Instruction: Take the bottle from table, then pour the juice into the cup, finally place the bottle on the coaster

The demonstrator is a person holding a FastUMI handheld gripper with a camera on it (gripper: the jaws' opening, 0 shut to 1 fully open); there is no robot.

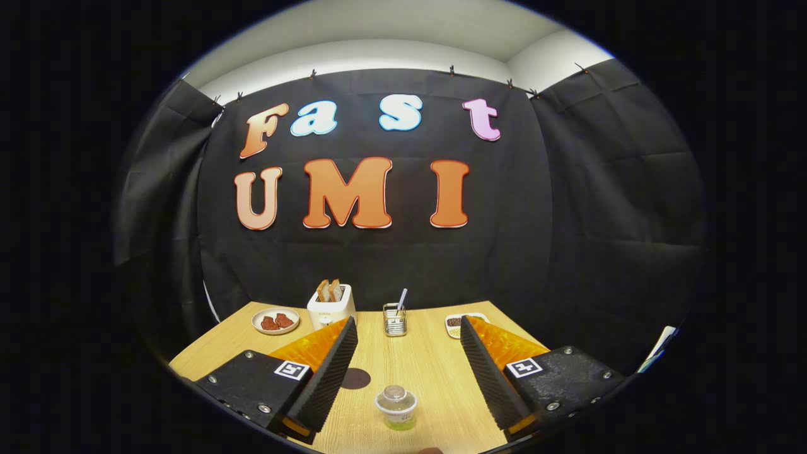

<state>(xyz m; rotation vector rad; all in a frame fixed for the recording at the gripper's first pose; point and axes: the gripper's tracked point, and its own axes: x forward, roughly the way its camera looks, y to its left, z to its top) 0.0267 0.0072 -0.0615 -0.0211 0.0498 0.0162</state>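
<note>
- Gripper [408, 334]: fingers spread wide, released, nothing grasped; raised above the table and looking down its length. Left finger's ribbed inner face runs from 7 o'clock up toward centre, right finger's from 5 o'clock up toward centre; a square black-and-white marker sits on each finger base.
- Table [429, 366]: light wood-grain top, seen btwn and beyond the fingers, ending at the booth's black cloth wall.
- Cup [396, 407]: small clear plastic cup w/ pale rim, upright, seen from above; a greenish band shows low on its wall. Stands btwn the two fingers, near their bases, at 6 o'clock; touches neither finger.
- Coaster [355, 378]: dark round disc lying flat on the table, at 10 o'clock of the cup, just beside the left finger's inner face, which partly hides it; nothing on it.
- Bottle: position can't be told.
- Toaster [331, 309]: white, two browned bread slices standing up in its slots; beyond the left fingertip, at the far edge by the wall.
- Plate [275, 320]: small, pale, holding two reddish pieces; at 9 o'clock of the toaster, just beside it.
- Wire holder [395, 320]: small metal-mesh holder w/ a slim pale utensil leaning out of its top; beyond the fingers, about midway btwn their tips, at 3 o'clock of the toaster.
- Dish [455, 324]: shallow pale dish w/ dark and light bits in it; at 3 o'clock of the wire holder, part-hidden by the right fingertip.
</note>
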